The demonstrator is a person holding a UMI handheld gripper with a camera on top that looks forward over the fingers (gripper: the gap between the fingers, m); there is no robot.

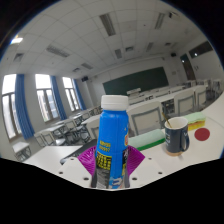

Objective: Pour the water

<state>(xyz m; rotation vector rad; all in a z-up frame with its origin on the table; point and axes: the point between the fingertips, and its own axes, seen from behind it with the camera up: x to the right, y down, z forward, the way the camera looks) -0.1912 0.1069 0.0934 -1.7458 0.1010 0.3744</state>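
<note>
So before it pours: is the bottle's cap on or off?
On. The bottle, upright in the claw, shows its white cap in place.

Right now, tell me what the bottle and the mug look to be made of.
Bottle: seemingly plastic, glossy blue body with a white cap and printed yellow label; it stands between the fingers of the hand-held gripper, and whether they press on it is unclear. Mug: probably glazed ceramic, dark outside with a pale rim; enamelled metal is possible.
</note>
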